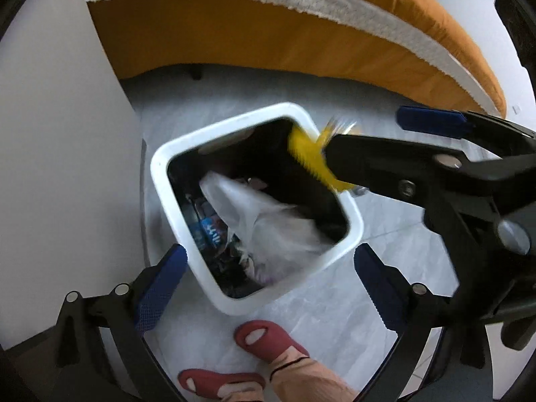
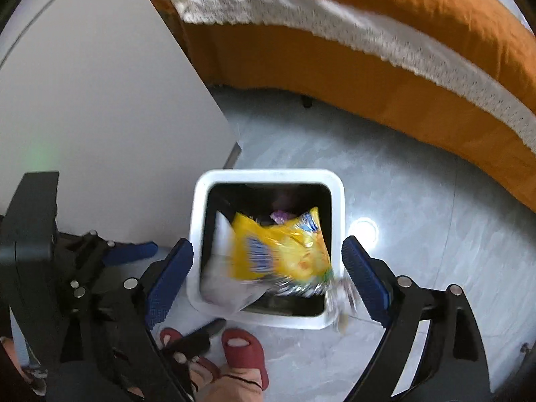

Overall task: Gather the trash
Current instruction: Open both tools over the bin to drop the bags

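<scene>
A white square trash bin with a black liner stands on the grey floor; it also shows in the right wrist view. It holds a clear plastic bag and other trash. A yellow snack wrapper, blurred, hangs loose over the bin's mouth between the right fingers, touching neither; in the left wrist view the wrapper shows at the bin's far rim. My right gripper is open above the bin. My left gripper is open and empty above the bin's near edge.
An orange bed with a white lace blanket runs behind the bin. A white cabinet panel stands left of the bin. The person's feet in red slippers stand just in front of the bin.
</scene>
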{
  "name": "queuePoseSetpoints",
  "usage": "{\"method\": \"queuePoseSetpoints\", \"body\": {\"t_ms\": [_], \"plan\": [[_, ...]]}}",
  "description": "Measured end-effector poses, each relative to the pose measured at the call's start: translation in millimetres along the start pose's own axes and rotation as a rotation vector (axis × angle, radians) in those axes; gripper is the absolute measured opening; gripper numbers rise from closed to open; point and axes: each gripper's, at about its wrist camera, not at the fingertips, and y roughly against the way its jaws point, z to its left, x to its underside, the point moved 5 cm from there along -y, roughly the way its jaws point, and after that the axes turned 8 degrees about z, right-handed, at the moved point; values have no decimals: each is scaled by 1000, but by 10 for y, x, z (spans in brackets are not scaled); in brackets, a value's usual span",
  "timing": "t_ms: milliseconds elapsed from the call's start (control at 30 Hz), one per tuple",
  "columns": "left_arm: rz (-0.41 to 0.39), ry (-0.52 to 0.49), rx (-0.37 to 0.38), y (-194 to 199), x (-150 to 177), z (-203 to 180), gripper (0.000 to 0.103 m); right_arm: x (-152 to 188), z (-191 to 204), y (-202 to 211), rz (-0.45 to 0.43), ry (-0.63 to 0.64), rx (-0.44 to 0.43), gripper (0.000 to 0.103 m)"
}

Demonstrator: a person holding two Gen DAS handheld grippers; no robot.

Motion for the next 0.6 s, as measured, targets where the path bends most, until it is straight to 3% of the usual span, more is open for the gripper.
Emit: {"method": "queuePoseSetpoints", "body": {"t_ms": [33,233,600], "plan": [[3,1,-6,-9,12,11,98,7,-7,-7,4,-1,3,98],[3,10,-12,101,34,43,98,90,16,131,6,-29,-4,98],[-83,84,8,1020,134,-42,98,11,200,983,-58,-23,-22,98]]}}
